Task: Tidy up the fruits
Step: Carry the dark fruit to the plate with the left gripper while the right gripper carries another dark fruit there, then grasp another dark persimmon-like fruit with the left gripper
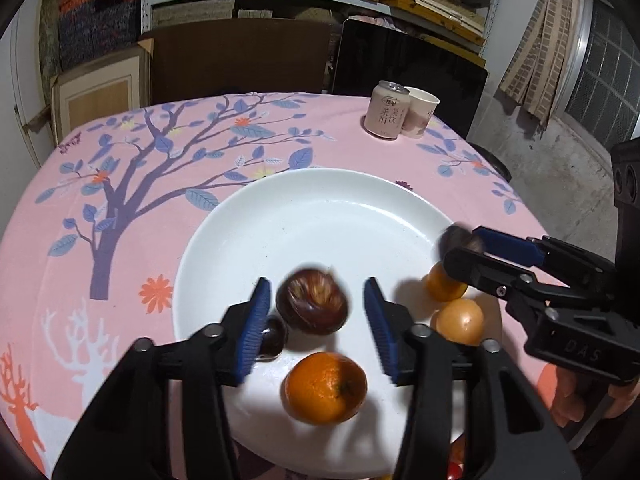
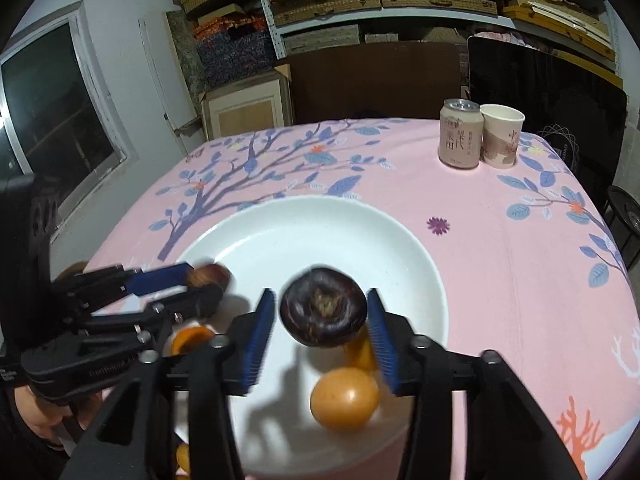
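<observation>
A white plate (image 1: 320,208) lies on the pink tablecloth; it also shows in the right wrist view (image 2: 320,224). My left gripper (image 1: 318,320) is open, with a blurred dark red fruit (image 1: 311,301) between its blue pads, not touched by them. An orange (image 1: 325,388) lies on the plate below it. A small dark fruit (image 1: 274,338) sits behind the left pad. My right gripper (image 2: 322,320) is open around another blurred dark fruit (image 2: 322,311), also seen at its tips (image 1: 460,240). Two orange fruits (image 1: 460,320) (image 1: 444,286) lie by the plate's right rim.
A pink drink can (image 1: 386,110) and a paper cup (image 1: 420,112) stand at the far right of the table. A dark chair and shelves with boxes are behind the table. A hand (image 1: 576,400) holds the right gripper.
</observation>
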